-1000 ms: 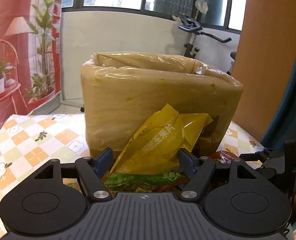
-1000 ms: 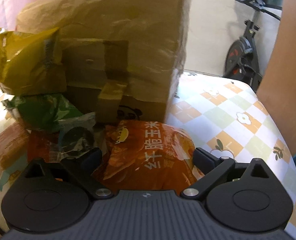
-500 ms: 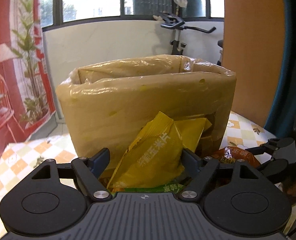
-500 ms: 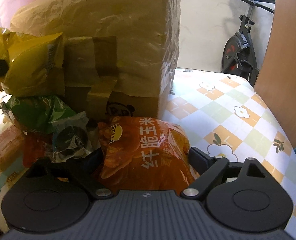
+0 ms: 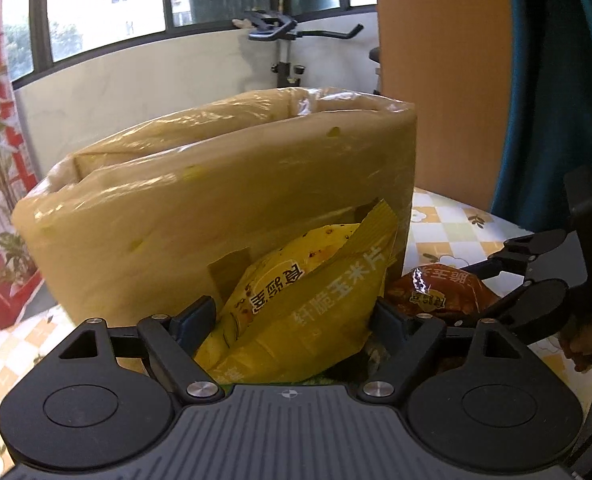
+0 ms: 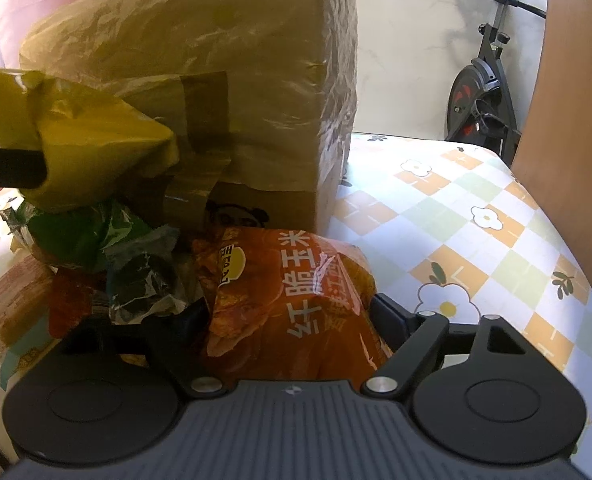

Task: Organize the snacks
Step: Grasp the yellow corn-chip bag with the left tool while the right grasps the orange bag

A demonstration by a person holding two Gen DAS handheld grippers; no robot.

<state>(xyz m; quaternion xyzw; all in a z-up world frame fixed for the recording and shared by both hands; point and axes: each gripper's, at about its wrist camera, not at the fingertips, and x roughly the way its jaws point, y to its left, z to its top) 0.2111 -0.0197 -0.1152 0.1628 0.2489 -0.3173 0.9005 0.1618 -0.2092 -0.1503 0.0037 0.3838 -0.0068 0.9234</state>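
against the front wall of the plastic-lined carton (image 5: 224, 208), left wrist view: left gripper (image 5: 292, 316) is clenched on the yellow snack bag (image 5: 307, 300), one finger pressing each side. a second ago the bag sat lower, in front of the carton's lower half, with a green packet visible under it; now it is raised and tilted, its crimped top corner reaching toward the carton's right edge, and the camera looks more steeply at the carton's open rim. judgement: bag is lifted off the pile and on its way up to the opening, not yet over it. bag looks puffy, creased where pinched, printing upside down. right of the carton, the right gripper (image 5: 511, 280) shows around the orange snack bag (image 5: 443, 292).

right wrist view: right gripper (image 6: 292, 312) straddles the orange snack bag (image 6: 296, 300), which lies on the checked tablecloth (image 6: 475, 240) just in front of the carton's (image 6: 224, 80) taped corner. fingers touch both flanks and have narrowed slightly since a second ago; bag bulges between them, so i read it as grasped but not lifted. left of it, green packet (image 6: 80, 232) and dark wrapper (image 6: 144, 280) remain in the pile; yellow snack bag (image 6: 88, 152) hangs above them against the carton.
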